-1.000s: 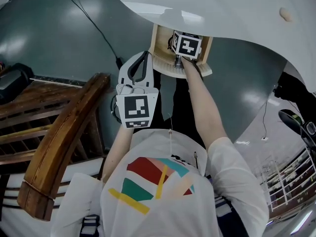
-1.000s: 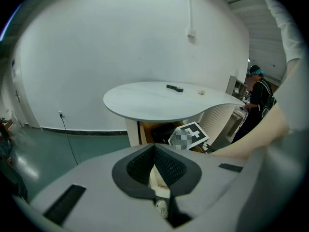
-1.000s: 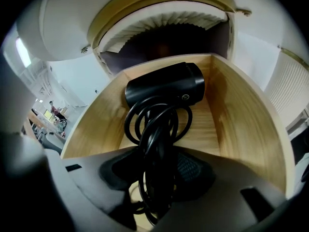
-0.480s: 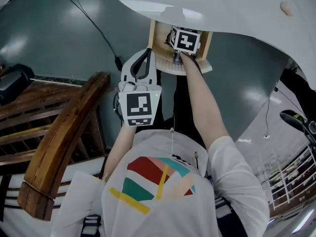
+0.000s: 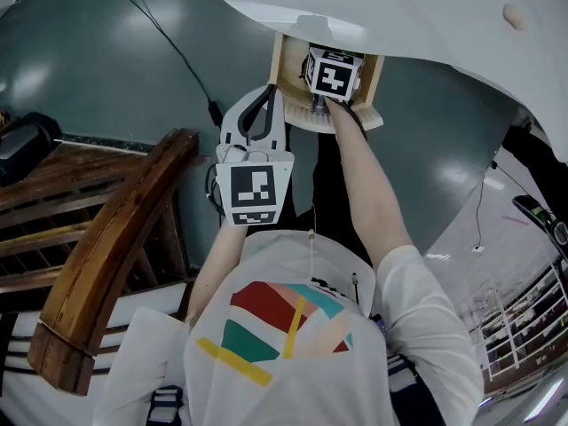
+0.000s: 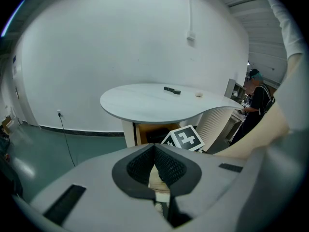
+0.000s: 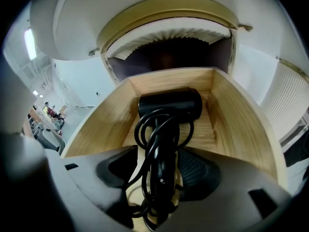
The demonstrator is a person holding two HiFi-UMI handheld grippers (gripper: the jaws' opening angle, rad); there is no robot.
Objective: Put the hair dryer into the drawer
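A black hair dryer (image 7: pixel 171 105), its cord (image 7: pixel 154 129) coiled round the handle, lies in the open wooden drawer (image 7: pixel 231 124) under the white table. My right gripper (image 7: pixel 159 161) reaches into the drawer (image 5: pixel 286 69). Its jaws have just been opening and now stand open on either side of the handle, with a gap at the left pad (image 7: pixel 113 170). Only its marker cube (image 5: pixel 333 74) shows in the head view. My left gripper (image 5: pixel 264 96) hangs in front of the drawer to its left, shut and holding nothing (image 6: pixel 154 148).
The white round table top (image 5: pixel 399 16) overhangs the drawer; a small dark object (image 6: pixel 172 90) and a beige one (image 5: pixel 513 20) lie on it. A wooden chair (image 5: pixel 115 229) stands at the left. A black cable (image 5: pixel 169 47) runs across the grey-green floor.
The head view shows hardly any difference: both grippers keep their places, and the picture only shifts a little.
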